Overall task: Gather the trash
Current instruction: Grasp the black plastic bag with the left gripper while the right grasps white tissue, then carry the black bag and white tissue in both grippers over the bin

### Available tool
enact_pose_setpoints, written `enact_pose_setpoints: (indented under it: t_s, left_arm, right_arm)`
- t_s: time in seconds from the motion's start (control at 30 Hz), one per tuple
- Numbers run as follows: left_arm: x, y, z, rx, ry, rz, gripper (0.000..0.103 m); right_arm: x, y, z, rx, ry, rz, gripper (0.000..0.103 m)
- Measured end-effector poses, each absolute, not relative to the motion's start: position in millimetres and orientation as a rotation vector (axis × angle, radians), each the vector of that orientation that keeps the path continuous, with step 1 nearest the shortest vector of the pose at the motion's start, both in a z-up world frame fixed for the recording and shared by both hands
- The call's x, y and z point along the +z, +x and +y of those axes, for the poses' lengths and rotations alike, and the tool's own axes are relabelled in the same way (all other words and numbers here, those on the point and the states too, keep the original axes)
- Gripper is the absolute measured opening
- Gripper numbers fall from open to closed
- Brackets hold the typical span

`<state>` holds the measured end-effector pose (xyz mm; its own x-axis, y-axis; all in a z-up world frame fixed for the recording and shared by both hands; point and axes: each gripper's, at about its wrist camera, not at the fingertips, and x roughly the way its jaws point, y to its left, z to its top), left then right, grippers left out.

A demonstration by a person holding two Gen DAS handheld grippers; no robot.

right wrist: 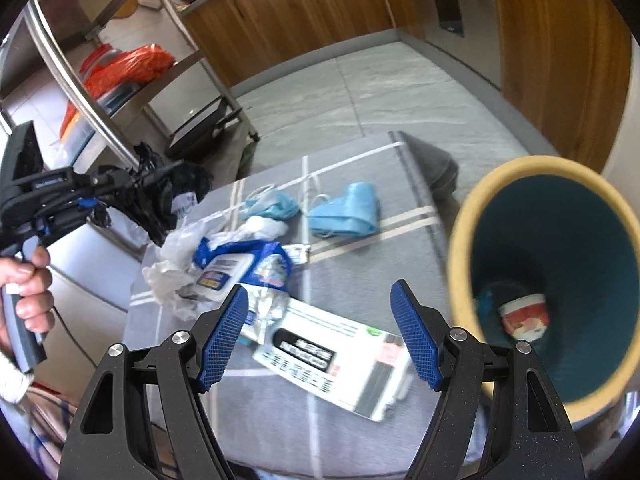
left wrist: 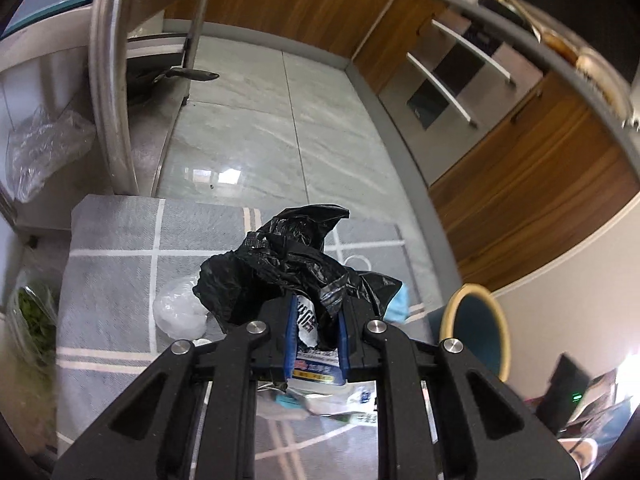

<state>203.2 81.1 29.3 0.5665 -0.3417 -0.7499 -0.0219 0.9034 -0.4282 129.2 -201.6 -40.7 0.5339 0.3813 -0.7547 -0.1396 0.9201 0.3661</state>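
Note:
My left gripper is shut on a crumpled black plastic bag, held above the grey checked cloth; a printed scrap also shows between the pads. The right wrist view shows this gripper at the left with the black bag hanging from it. My right gripper is open above a white printed box, not touching it. On the cloth lie a blue wipes packet, white crumpled plastic and two blue face masks. At the right stands a teal bin with a cream rim.
A red and white cup lies inside the bin. A steel shelf rack stands at the left, wooden cabinets behind and right. Grey tiled floor lies beyond the cloth. A hand grips the left gripper's handle.

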Motion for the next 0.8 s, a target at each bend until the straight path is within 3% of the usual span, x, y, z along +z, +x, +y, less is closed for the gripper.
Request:
enact_pose_setpoints:
  t_s: [0.5, 0.7, 0.77, 0.8]
  left_arm:
    - [37, 198, 108, -0.146, -0.512, 0.913, 0.014]
    - [37, 195, 111, -0.128, -0.484, 0.913, 0.014]
    - [37, 195, 110, -0.126, -0.466, 0.915, 0.014]
    - [36, 195, 110, -0.125, -0.458, 0.916, 0.014]
  right_arm:
    - [-57, 201, -105, 0.428, 0.194, 1.018, 0.074]
    - [-83, 226, -80, 0.390, 0.196, 1.079, 0.066]
    - [-92, 232, -79, 0.367, 0.206, 1.098, 0.057]
    - [-95, 234, -79, 0.352, 0.214, 1.108, 0.045]
